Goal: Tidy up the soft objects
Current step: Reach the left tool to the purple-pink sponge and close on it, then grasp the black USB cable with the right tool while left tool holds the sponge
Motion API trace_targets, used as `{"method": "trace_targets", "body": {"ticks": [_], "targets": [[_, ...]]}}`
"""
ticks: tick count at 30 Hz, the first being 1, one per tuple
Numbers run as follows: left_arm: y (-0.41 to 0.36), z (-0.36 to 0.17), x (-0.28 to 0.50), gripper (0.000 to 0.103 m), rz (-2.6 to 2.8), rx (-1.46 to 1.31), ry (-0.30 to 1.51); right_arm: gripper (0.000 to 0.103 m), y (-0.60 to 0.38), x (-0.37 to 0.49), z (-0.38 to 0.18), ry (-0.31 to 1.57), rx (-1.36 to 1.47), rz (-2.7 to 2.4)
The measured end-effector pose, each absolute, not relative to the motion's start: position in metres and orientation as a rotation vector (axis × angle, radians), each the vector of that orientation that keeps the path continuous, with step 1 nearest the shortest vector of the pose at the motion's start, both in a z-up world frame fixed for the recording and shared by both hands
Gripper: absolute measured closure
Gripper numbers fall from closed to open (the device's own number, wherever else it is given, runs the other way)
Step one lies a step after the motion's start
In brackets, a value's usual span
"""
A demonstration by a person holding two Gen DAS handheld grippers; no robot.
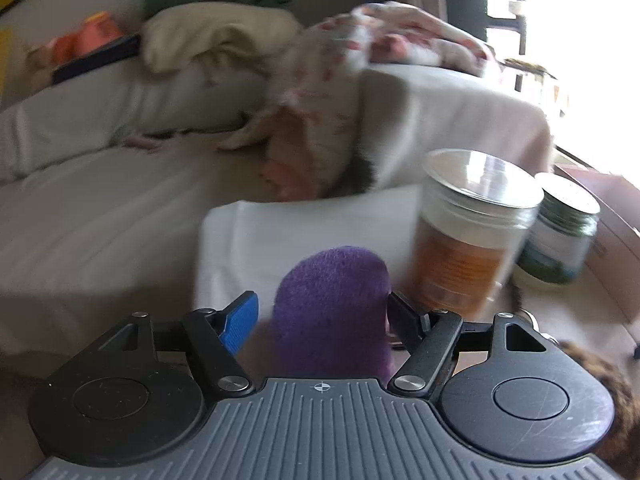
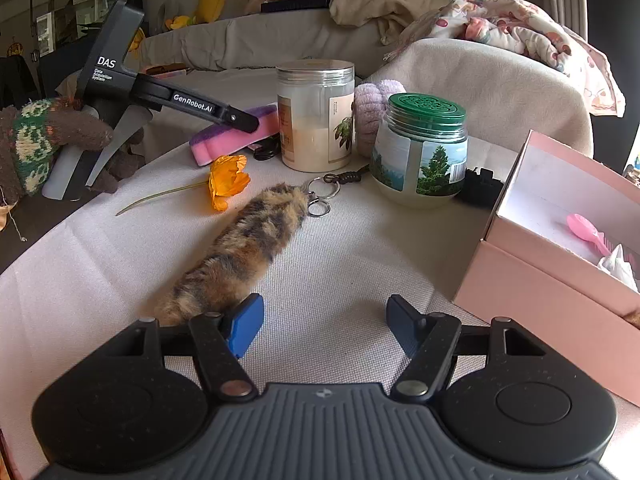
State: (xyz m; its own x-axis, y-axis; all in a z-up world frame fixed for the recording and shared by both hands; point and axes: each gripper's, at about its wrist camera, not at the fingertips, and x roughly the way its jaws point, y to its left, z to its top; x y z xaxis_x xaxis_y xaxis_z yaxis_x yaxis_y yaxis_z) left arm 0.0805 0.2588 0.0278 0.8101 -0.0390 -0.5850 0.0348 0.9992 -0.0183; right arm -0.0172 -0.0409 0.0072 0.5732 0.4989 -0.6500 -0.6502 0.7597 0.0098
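Observation:
My left gripper [image 1: 322, 312] has a purple and pink sponge [image 1: 334, 308] between its fingers; the right finger touches it and a gap shows at the left blue pad [image 1: 240, 320]. From the right wrist view the left gripper [image 2: 244, 120] reaches over that sponge [image 2: 236, 132] on the table. My right gripper [image 2: 324, 320] is open and empty above the white cloth, its left pad beside a furry brown keychain tail [image 2: 244, 248]. A lilac fluffy item [image 2: 374, 112] sits behind the jars. An orange fabric flower [image 2: 228, 180] lies left of the tail.
A clear jar with cream contents [image 2: 316, 116] and a green-lidded jar [image 2: 420, 148] stand mid-table. An open pink box [image 2: 560, 240] holding a pink spoon is at right. A knitted brown toy [image 2: 36, 140] is at left. A sofa with blankets [image 2: 500, 28] lies behind.

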Motion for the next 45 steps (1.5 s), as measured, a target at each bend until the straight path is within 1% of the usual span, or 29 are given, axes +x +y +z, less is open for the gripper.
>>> {"method": "trace_targets", "body": {"ticks": [2,4,7,12,13,15,18,23,24,25,26,27,28,31,38,43,44,45], "targets": [[0.266,0.026,0.084,0.024,-0.054,-0.073,0.645,0.035,-0.041,-0.017,0.007,0.68,-0.242,0.681],[0.266,0.022,0.087,0.028,-0.071,-0.083,0.666,0.034,-0.041,-0.017,0.007,0.68,-0.242,0.681],[0.264,0.015,0.091,0.027,-0.093,-0.109,0.684,0.034,-0.041,-0.017,0.007,0.68,-0.241,0.681],[0.274,0.012,0.09,0.028,-0.087,-0.216,0.648,0.034,-0.041,-0.017,0.007,0.681,-0.243,0.677],[0.278,0.012,0.089,0.031,-0.09,-0.247,0.641,0.034,-0.041,-0.017,0.007,0.686,-0.245,0.675],[0.288,0.012,0.085,0.03,-0.088,-0.333,0.635,0.034,-0.038,-0.015,0.011,0.698,-0.262,0.661],[0.305,0.011,0.073,0.03,-0.065,-0.454,0.612,0.034,-0.031,-0.013,0.031,0.632,-0.301,0.62],[0.319,0.009,0.041,0.03,0.104,-0.457,0.517,0.034,0.015,-0.009,0.075,0.523,-0.392,0.654],[0.32,0.009,0.037,0.03,0.116,-0.455,0.502,0.038,0.028,-0.008,0.078,0.518,-0.412,0.657],[0.321,0.008,0.035,0.03,0.12,-0.45,0.496,0.05,0.044,-0.004,0.079,0.522,-0.43,0.667],[0.321,0.007,0.035,0.03,0.118,-0.443,0.498,0.058,0.061,0.0,0.078,0.535,-0.452,0.686],[0.32,0.007,0.036,0.03,0.115,-0.434,0.5,0.068,0.08,0.004,0.075,0.552,-0.485,0.71],[0.32,0.008,0.035,0.03,0.115,-0.427,0.497,0.073,0.097,0.009,0.07,0.561,-0.51,0.717],[0.32,0.009,0.033,0.03,0.119,-0.422,0.48,0.079,0.14,0.023,0.054,0.577,-0.571,0.707],[0.335,0.002,0.033,0.03,0.098,-0.536,0.476,0.08,0.187,0.05,0.025,0.619,-0.654,0.636],[0.337,0.0,0.034,0.03,0.088,-0.536,0.482,0.08,0.196,0.056,0.012,0.609,-0.686,0.605],[0.338,0.0,0.033,0.03,0.086,-0.54,0.482,0.083,0.194,0.056,0.012,0.61,-0.677,0.606],[0.338,0.0,0.033,0.03,0.086,-0.546,0.481,0.091,0.193,0.057,0.013,0.617,-0.662,0.611]]}}
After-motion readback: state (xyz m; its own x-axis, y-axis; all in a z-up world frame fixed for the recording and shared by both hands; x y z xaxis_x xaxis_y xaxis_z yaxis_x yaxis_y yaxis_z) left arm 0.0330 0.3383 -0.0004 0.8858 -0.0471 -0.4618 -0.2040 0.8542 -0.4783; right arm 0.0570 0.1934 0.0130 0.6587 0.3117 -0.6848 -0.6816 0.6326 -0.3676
